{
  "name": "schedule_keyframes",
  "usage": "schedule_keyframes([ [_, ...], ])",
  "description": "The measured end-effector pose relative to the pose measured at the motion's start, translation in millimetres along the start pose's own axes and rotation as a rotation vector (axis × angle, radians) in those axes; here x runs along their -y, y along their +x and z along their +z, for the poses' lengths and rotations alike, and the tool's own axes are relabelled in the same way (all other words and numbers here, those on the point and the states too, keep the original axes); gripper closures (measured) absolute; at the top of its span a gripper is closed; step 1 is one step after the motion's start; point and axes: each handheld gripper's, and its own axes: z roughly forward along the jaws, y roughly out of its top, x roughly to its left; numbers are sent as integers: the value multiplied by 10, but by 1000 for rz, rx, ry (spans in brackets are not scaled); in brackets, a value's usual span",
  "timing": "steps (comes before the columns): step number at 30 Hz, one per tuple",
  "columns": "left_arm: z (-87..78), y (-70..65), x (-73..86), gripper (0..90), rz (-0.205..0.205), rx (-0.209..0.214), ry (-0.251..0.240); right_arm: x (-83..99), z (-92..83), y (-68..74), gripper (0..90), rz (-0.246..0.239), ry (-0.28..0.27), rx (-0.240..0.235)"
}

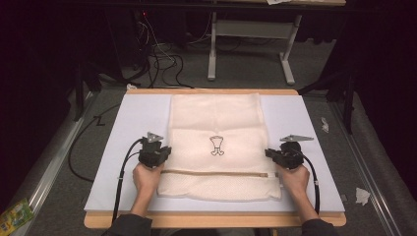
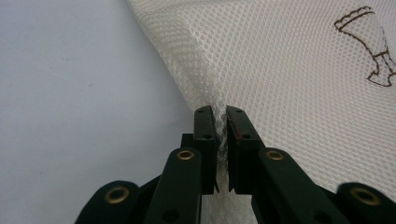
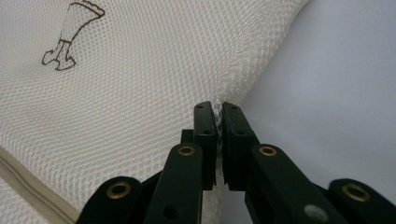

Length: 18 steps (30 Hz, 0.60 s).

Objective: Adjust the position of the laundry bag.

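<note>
A cream mesh bag [image 1: 216,123] lies flat on a pale sheet [image 1: 137,123], with a small brown emblem [image 1: 217,145] in its middle and a zipper [image 1: 216,173] running across its near part. My left gripper [image 1: 167,150] is at the bag's left edge. In the left gripper view its jaws [image 2: 222,112] stand nearly together, pinching a raised fold of the mesh [image 2: 289,70]. My right gripper [image 1: 268,153] is at the bag's right edge. In the right gripper view its jaws [image 3: 218,107] are shut on the hem of the mesh [image 3: 140,93].
The sheet covers a wooden table [image 1: 211,220]. Behind the table, on the floor, stand a desk frame [image 1: 251,49] and loose cables [image 1: 162,64]. Paper scraps [image 1: 362,195] lie on the floor at right, and a green packet [image 1: 14,216] at lower left.
</note>
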Motion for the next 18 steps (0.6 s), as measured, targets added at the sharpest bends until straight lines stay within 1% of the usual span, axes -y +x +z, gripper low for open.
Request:
schedule_keyframes([
  [3, 19, -13, 13, 811, 26, -12, -10, -1, 11, 5, 857, -5, -5, 6],
  [5, 28, -13, 24, 778, 28, -17, -7, 0, 17, 9, 849, -10, -5, 10],
  [8, 42, -13, 44, 703, 28, -27, -4, 4, 24, 18, 836, -12, 0, 18],
  [10, 52, -15, 68, 645, 29, -49, -11, 3, 25, 25, 820, -16, 2, 23],
  [11, 57, -13, 78, 624, 29, -53, -13, 4, 26, 29, 808, -20, 4, 29],
  [13, 56, -9, 92, 583, 27, -55, -18, 8, 29, 32, 764, -21, 2, 44],
  [16, 30, -19, 109, 536, 38, -53, -35, 20, 21, 31, 688, -24, -5, 61],
  [18, 9, -28, 127, 522, 49, -45, -47, 29, 13, 23, 634, -21, -5, 69],
])
